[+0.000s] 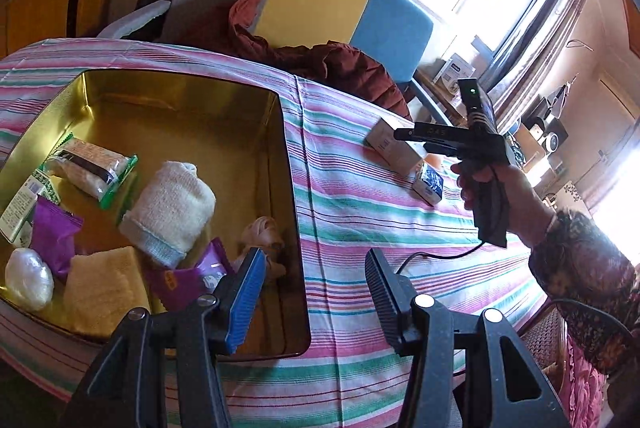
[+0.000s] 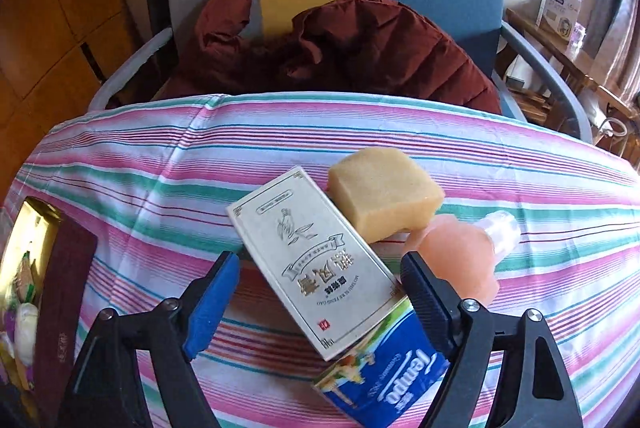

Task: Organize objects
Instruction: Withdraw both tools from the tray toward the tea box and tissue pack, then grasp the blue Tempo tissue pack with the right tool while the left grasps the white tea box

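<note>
Gold tin [image 1: 276,115] fills only the left view; both tongs [image 1: 316,284] [image 2: 320,292] spread, empty.

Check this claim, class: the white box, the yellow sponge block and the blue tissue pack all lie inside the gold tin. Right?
Wrong place. The right wrist view shows the white box, sponge block and tissue pack lying on the striped tablecloth, outside the gold tin.

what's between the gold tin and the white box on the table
Only bare striped cloth lies between the gold tin and the white box; the left wrist view shows it.
</note>
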The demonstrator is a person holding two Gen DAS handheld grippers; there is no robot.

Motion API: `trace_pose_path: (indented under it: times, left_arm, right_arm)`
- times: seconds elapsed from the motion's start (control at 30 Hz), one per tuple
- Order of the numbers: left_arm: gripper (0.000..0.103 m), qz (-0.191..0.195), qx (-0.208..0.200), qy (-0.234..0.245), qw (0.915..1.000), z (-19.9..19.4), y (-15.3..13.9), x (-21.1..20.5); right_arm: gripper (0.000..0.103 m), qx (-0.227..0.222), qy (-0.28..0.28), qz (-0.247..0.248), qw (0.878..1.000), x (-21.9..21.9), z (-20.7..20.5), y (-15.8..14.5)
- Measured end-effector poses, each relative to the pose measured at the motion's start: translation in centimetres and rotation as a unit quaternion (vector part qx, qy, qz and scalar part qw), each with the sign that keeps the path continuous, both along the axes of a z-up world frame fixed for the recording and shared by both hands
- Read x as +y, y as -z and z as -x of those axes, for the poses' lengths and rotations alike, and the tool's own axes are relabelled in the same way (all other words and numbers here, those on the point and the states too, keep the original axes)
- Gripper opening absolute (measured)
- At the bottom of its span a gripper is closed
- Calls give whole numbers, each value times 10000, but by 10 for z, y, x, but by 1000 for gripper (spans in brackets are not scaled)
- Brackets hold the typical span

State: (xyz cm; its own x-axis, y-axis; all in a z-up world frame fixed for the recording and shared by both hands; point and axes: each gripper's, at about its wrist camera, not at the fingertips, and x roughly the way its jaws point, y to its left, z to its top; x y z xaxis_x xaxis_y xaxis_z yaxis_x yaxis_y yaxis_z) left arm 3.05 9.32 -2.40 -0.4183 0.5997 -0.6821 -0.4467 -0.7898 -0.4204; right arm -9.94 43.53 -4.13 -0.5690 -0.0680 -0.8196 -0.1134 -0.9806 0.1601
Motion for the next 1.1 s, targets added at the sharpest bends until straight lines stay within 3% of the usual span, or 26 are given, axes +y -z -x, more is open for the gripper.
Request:
trace_pose_path:
  times: [0.1, 0.17, 0.27, 0.37, 0.43, 0.63, 0.8, 0.97, 1.1]
  left_arm:
    - [53, 7, -93, 24, 10000, 3, 4, 7]
    - [53, 17, -93, 102, 9999, 1, 5, 12]
    - [53, 42, -59, 236, 9997, -3, 5, 19]
    - [53, 50, 0, 331, 9994, -8, 4, 24]
    - [53, 38, 5, 382, 9993, -11, 3, 28]
    - [53, 137, 85, 448, 9989, -17, 0, 35]
    - [53, 227, 132, 467, 9986, -22, -2, 37]
    - [53, 309, 137, 537, 9980, -21, -2, 44]
    - [53, 388, 203, 677, 9967, -18, -6, 58]
  right_arm:
    - [82, 94, -472, 873, 9950, -27, -27, -4]
    - [82, 316, -373, 910, 9947, -33, -49, -10]
    - [84, 578, 814, 443, 9940, -11, -78, -13]
    - [86, 303, 2299, 288, 9723, 30, -97, -1]
    - [87, 208, 2702, 443, 9616, 46, -100, 9]
    - [87, 111, 2542, 534, 9656, 39, -70, 21]
    - [74, -369, 2613, 255, 9642, 37, -48, 44]
    - [54, -352, 2219, -254, 9741, 32, -52, 46]
    - [53, -513, 1657, -162, 9847, 39, -65, 45]
